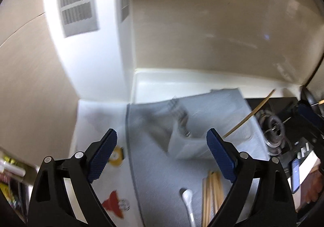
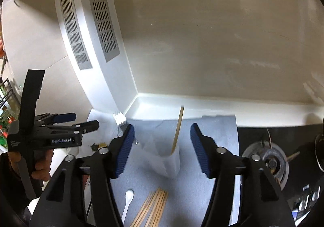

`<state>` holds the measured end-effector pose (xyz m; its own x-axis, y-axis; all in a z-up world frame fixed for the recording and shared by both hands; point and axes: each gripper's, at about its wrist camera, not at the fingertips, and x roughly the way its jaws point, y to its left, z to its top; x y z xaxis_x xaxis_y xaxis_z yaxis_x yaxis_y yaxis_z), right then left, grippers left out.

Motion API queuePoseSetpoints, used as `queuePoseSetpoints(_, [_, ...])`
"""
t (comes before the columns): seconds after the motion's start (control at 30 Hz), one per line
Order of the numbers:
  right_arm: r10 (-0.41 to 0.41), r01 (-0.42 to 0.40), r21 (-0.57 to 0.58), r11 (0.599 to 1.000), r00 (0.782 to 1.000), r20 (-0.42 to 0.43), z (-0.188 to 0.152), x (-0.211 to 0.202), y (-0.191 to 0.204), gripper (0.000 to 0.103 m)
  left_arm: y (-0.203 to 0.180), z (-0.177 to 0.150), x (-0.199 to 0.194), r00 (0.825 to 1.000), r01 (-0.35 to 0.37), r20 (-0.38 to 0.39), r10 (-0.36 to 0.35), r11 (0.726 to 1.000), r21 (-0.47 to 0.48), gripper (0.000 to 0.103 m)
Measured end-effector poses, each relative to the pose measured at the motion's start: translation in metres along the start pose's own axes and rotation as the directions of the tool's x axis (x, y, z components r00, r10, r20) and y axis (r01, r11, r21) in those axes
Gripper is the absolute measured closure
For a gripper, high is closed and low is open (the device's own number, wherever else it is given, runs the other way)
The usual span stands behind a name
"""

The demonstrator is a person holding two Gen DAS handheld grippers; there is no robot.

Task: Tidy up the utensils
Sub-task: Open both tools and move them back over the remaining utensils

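Note:
A grey mat (image 2: 202,186) lies on the white counter. On it stands a white utensil holder (image 2: 172,164) with one wooden chopstick (image 2: 177,129) upright in it. A bundle of wooden chopsticks (image 2: 154,208) and a white spoon (image 2: 128,200) lie at the mat's near edge. My right gripper (image 2: 162,150) is open and empty, above the mat in front of the holder. My left gripper (image 1: 162,158) is open and empty; it also shows in the right wrist view (image 2: 66,123) at the left. The left wrist view shows the holder (image 1: 186,144), chopsticks (image 1: 212,196) and spoon (image 1: 187,198), blurred.
A black gas stove (image 2: 271,164) with a burner sits right of the mat. A white column with grey vent grilles (image 2: 87,24) stands at the back left, and a beige wall behind. A printed sheet with red and yellow figures (image 1: 115,202) lies left of the mat.

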<state>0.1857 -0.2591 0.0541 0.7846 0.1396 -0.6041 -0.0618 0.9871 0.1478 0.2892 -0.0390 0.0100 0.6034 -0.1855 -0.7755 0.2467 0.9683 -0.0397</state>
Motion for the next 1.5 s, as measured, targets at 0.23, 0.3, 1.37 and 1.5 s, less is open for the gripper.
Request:
queuePoseSetpoints(0.23, [-0.028,0.029,0.006,1.000,0.981,-0.194,-0.062,0.016,0.001,0.042,-0.001,-0.057,0.007,0.991,-0.018,-0.134,0.020,1.000,0.015,0.016])
queuePoseSetpoints(0.3, [-0.041,0.046,0.013,0.999,0.965,-0.259,-0.082,0.027,-0.001,0.042,-0.002,-0.073,0.011,0.986,-0.021,-0.167,0.025,1.000,0.020,0.016])
queuePoseSetpoints(1.37, [-0.078,0.113,0.046,0.993,0.875,-0.477,-0.156,0.053,-0.008,0.042,-0.014,-0.139,0.038,0.943,-0.019,-0.330,0.040,0.998,0.066,0.016])
queuePoseSetpoints(1.5, [-0.077,0.113,0.046,0.993,0.874,-0.480,-0.156,0.054,-0.007,0.042,-0.014,-0.139,0.039,0.943,-0.016,-0.330,0.039,0.997,0.071,0.016])
